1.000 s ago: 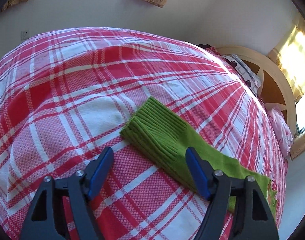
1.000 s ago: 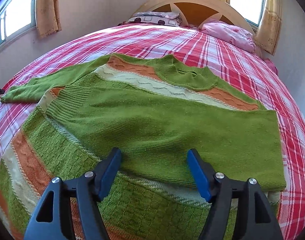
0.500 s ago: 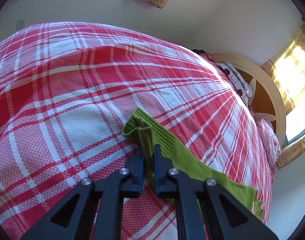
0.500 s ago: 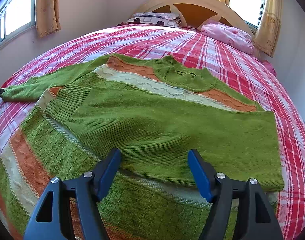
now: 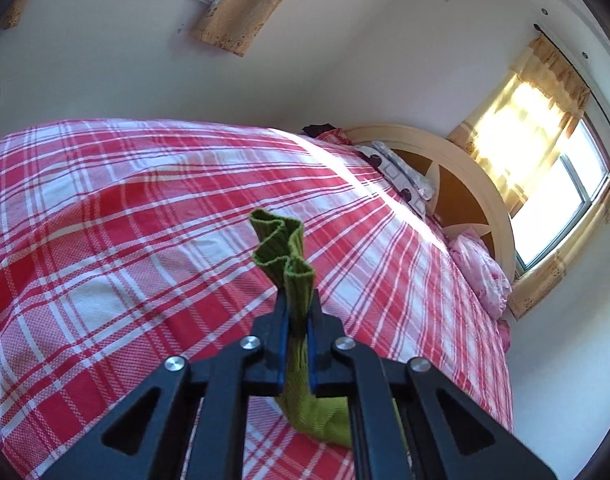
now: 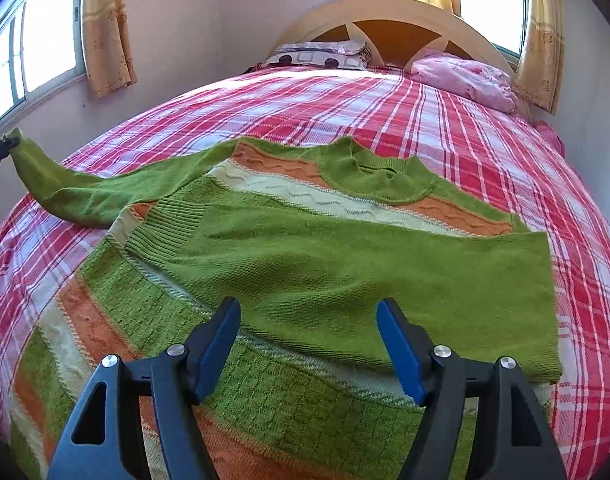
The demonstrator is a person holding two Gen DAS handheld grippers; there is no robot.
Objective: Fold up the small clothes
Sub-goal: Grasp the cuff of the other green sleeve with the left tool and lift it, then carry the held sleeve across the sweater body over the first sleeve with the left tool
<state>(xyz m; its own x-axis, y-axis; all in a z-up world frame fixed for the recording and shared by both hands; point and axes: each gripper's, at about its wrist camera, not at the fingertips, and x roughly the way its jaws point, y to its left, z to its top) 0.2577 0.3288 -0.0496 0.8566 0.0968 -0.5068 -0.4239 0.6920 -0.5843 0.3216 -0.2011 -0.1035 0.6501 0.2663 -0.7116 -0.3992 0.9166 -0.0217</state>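
One sleeve cuff (image 5: pixel 283 252) clamped in left fingers (image 5: pixel 283 320); right fingers (image 6: pixel 397 344) apart over sweater (image 6: pixel 345 276).

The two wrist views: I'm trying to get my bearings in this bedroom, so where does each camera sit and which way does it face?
Left wrist: sits behind the left gripper, looking across the plaid bed toward a wall; its black fingers pinch the green sleeve cuff.
Right wrist: sits behind the right gripper, jaws apart, over the green sweater, facing the headboard.
Shared: bed, headboard, pink pillow, and that sleeve, lifted at the right view's left edge.
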